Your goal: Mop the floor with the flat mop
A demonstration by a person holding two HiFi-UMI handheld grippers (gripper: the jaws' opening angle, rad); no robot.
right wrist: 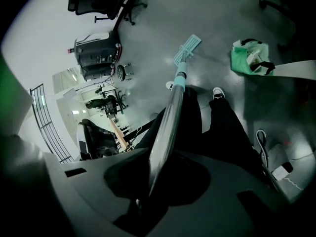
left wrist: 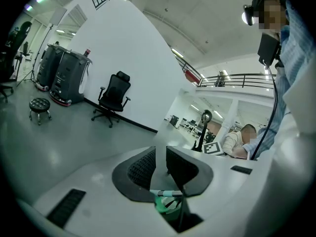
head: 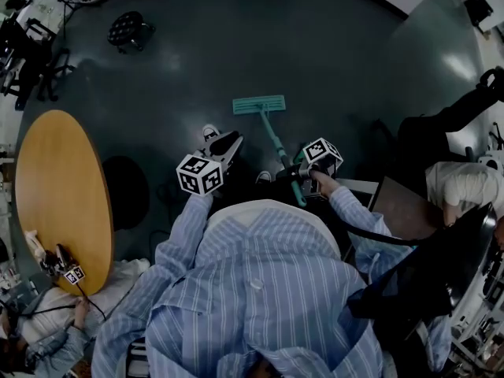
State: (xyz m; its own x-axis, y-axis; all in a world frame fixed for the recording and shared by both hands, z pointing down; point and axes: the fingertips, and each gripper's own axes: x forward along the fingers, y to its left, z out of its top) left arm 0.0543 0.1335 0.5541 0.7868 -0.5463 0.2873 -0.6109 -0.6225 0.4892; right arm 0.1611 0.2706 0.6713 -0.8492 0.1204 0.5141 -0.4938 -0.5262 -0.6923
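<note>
While my right gripper (head: 293, 172) is clamped tight on the flat mop (head: 275, 140) handle, the teal mop head (head: 258, 105) sits flat on the dark floor (head: 339, 61) just ahead of me. My left gripper (head: 227, 142) hangs beside it, jaws slightly apart, gripping nothing.

Head view: the mop handle (head: 277, 146) loses its upper end under the right gripper (head: 295, 172). A seated person (head: 55, 325) at lower left is cut off by the edge. Right gripper view: the jaws gripping the handle are lost in shadow (just dark shapes). Left gripper view: a green object (left wrist: 168, 205), beneath the parted jaws of the left gripper (left wrist: 160, 162), is too blurred to identify.
</note>
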